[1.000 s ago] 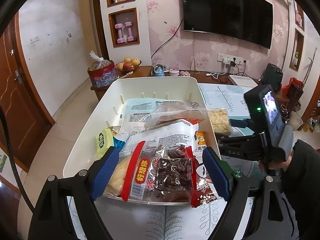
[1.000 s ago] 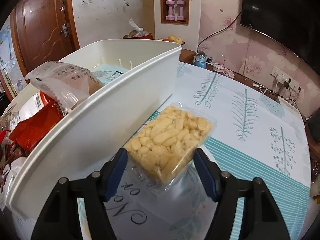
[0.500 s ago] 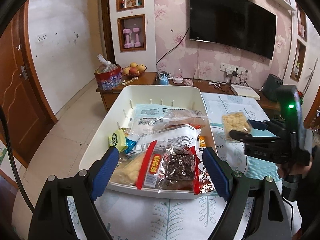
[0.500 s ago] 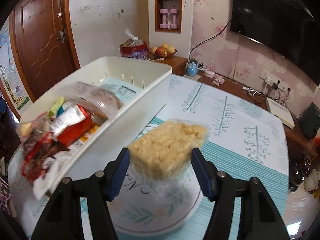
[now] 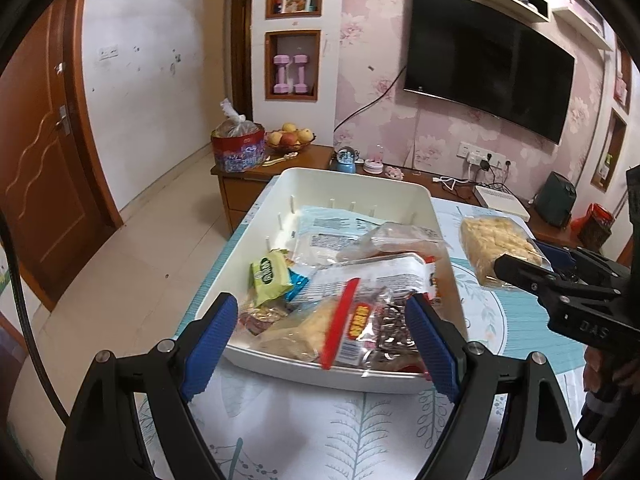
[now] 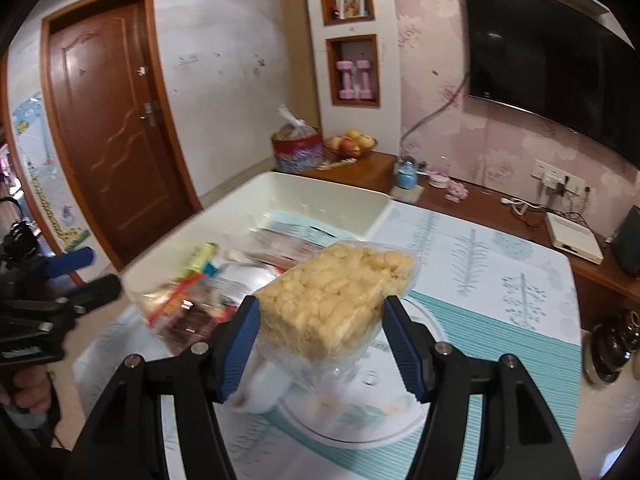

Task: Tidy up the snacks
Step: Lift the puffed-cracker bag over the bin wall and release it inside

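Observation:
A white bin [image 5: 360, 178] stands on the table, crowded with snack bags: a green packet [image 5: 270, 276], a red-striped bag of dark pieces [image 5: 360, 328] and a pale blue bag [image 5: 332, 224]. My left gripper [image 5: 320, 308] hangs open before the bin's near end, with nothing between its blue pads. To the right of the bin, my right gripper [image 6: 320, 308] is shut on a clear pack of yellow puffed snacks [image 6: 336, 300], held in the air above rim height. The left wrist view also shows that pack [image 5: 492, 248], and the bin [image 6: 320, 188] lies behind it in the right wrist view.
A leaf-patterned cloth [image 6: 500, 280] covers the table. Behind it a wooden sideboard holds a fruit bowl [image 5: 290, 138], a red tin [image 5: 238, 152] and a white box [image 6: 572, 238]. A dark jar [image 6: 612, 344] sits past the table's right edge. A door [image 6: 116, 120] is at left.
My right gripper has lifted the yellow snack pack from low beside the bin's wall to above its rim. The left gripper has drawn back from the bin and risen slightly.

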A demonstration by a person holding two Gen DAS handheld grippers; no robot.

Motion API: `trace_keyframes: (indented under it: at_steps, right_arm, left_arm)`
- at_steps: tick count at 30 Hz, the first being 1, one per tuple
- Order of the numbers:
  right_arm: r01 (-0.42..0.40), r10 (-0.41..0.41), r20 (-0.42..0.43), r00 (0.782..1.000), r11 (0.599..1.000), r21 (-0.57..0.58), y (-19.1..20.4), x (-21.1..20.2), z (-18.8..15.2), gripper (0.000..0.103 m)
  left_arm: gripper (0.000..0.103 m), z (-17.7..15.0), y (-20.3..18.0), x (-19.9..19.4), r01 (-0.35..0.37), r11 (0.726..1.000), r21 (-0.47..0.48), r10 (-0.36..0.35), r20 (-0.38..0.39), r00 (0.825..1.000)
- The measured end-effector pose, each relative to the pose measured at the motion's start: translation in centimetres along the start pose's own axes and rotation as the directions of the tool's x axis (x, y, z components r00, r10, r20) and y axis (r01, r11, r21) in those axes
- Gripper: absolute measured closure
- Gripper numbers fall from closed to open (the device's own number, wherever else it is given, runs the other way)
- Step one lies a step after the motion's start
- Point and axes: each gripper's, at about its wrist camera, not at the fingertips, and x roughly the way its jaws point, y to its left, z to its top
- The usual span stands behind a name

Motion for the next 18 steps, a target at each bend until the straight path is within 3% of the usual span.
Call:
trace_keyframes:
  at_steps: [8,14,18]
  right_arm:
    - [-0.091,0.093,0.044,0.995,0.995,-0.046,3.3,1.8,0.9,0.040]
    - [-0.141,0.147,0.125,0.981,0.988,-0.061,5.0,2.5,1.8,0.041]
    - [-0.148,0.154,0.105,0.982,0.987,-0.066,5.7,3.2,1.9,0.041]
  left_arm:
    - [0.018,-0.3,2.0,1.5,-0.012,0.999,-0.044,0.010,-0.033,0.999]
    - [0.018,-0.6,3.2,2.7,-0.012,0.998,-0.056,0.008,-0.057,0.998]
    - [0.018,-0.7,3.5,2.9,-0.012,0.998,-0.057,0.008,-0.067,0.998]
